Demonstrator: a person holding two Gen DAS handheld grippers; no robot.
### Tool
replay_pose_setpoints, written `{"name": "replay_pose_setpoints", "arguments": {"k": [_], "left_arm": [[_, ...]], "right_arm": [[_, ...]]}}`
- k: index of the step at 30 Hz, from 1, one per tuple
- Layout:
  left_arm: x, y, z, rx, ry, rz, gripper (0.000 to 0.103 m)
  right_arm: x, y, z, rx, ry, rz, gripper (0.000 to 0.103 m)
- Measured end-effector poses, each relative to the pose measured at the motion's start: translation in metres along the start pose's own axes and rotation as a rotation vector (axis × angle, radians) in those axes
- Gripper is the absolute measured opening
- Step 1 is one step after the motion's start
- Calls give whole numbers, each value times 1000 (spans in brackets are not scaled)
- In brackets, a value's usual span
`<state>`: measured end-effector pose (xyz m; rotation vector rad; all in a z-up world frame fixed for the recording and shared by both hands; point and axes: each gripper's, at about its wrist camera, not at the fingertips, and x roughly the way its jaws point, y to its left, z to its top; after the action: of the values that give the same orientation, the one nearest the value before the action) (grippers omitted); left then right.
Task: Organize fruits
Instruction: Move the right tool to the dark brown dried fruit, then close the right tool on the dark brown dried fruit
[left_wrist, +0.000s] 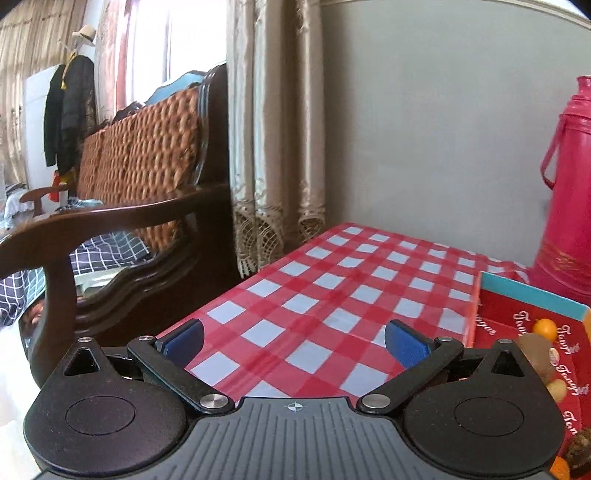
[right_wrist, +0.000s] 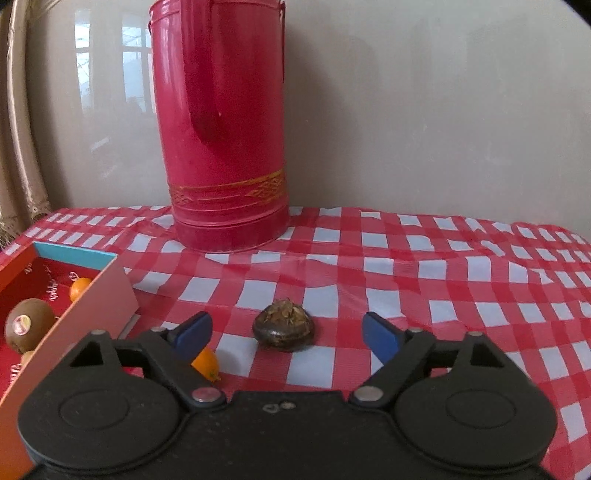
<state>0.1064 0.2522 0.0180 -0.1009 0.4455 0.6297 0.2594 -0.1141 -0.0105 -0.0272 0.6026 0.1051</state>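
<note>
Your right gripper (right_wrist: 288, 332) gapes wide around a squat, glossy dark-brown water chestnut (right_wrist: 283, 329) with a dry, flaky crown; your left gripper (left_wrist: 295, 338) spreads empty too.

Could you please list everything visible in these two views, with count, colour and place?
Water chestnut: one, dark brown, on the tablecloth ahead of the right gripper.
Loose kumquat: one, orange, on the cloth beside the box, partly behind the right gripper's finger.
Kiwi: one, brown with a sticker, in the box.
Kumquat in box: one, orange, by the far wall.
Box: one, red inside with a blue edge, on the left of the right wrist view.
Thermos: one, pink-red, upright at the wall.
Tablecloth: one, red-and-white check.
Wooden chair: one, dark, beside the table.
Left gripper: open, over bare cloth.
Right gripper: open.
</note>
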Motion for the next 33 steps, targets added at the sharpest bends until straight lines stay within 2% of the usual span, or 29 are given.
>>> {"name": "replay_pose_setpoints", "arguments": {"k": [9,13,14,15,22,33], "left_arm": [[5,4,-3,17,10,13,103],[4,2,-3,32,15,10,103],[4,2,-3,36,16,11,103],[4,2,-3,38,19,11,103],[3,3,-4,37,28,10,103],[-18,3,-9,32,30,-21,103]], "right_arm": [[31,-2,-1,3,79,-12,60],[38,-2,-1,1,90,-13,55],[37,-2,-2,-1,87,-13,49],[37,-2,-1,-3,85,-10,36],[25,-1,1,-10,72,8,36],[-30,15,10,-31,14,73,36]]}}
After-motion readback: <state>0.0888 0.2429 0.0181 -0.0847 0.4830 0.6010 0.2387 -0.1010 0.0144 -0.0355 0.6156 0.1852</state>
